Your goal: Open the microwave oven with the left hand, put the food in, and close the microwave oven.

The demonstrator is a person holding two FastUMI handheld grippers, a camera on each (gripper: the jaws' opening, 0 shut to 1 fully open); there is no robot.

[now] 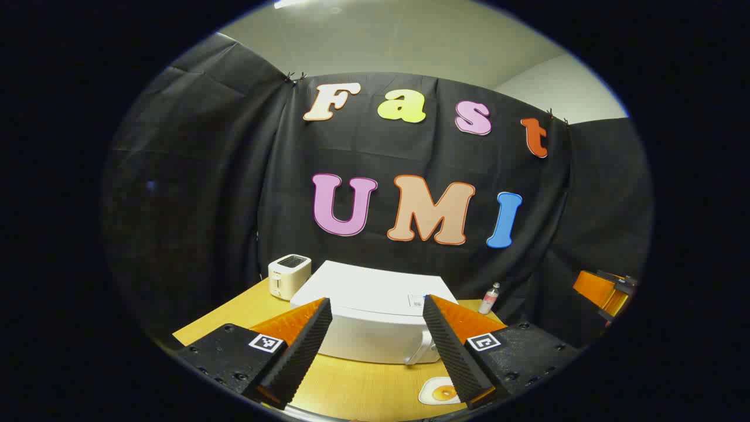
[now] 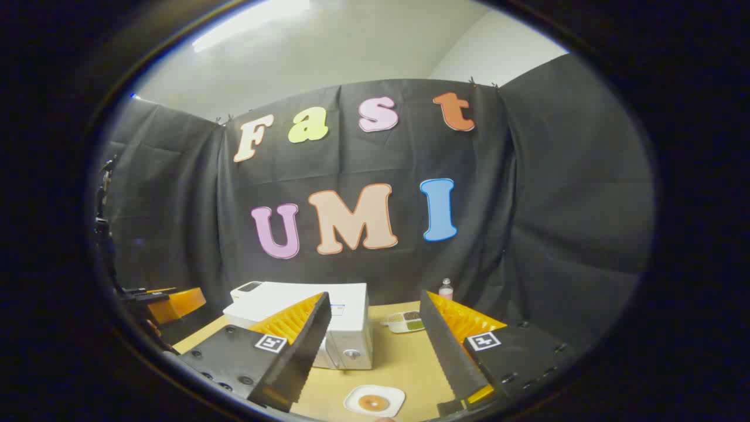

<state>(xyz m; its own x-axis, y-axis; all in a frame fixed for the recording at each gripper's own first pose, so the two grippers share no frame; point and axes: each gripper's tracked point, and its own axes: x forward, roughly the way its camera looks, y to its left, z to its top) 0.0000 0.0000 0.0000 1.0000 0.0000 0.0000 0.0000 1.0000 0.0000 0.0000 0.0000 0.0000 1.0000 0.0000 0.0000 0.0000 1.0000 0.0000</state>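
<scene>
Both grippers hang wide open with nothing in them. The left gripper faces the closed microwave on the table, the plate of food just in front. I'd hook the door handle squarely, then swing it out slowly so the box doesn't slide.

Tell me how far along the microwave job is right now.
Nothing looks done yet. The microwave sits shut on the table, its handle untouched. The left tool hangs open in front of the door, lined up but not touching. The right tool is open and empty. The plate of food rests on the table in front. Opening, loading and closing all remain.
</scene>
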